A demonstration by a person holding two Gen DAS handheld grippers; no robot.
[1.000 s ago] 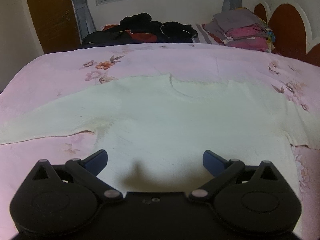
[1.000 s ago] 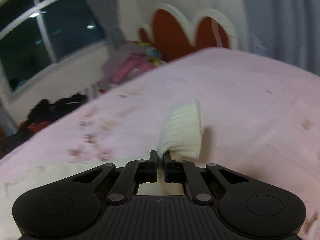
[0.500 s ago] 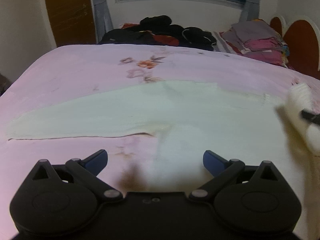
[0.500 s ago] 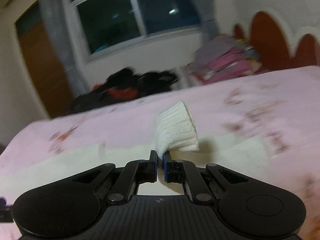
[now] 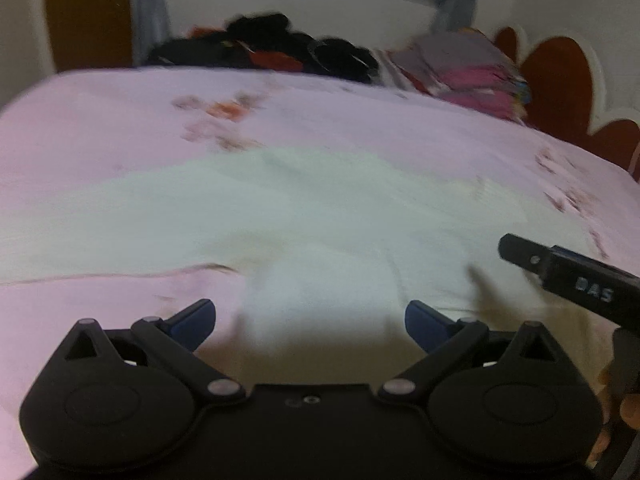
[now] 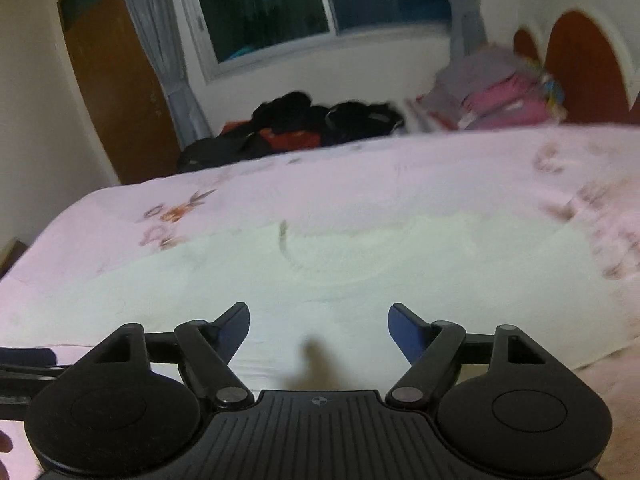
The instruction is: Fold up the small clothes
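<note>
We can read only one marking: pale letters that look like "DAS" on the side of the right gripper [image 5: 576,280], seen at the right edge of the left wrist view; the blur leaves us unsure of them; we find no other legible writing in either view.

Left claw [image 5: 310,320] spread, white garment [image 5: 304,216], pink bed [image 5: 100,120]

dark clothes heap [image 6: 304,124], window [image 6: 320,4]
</note>
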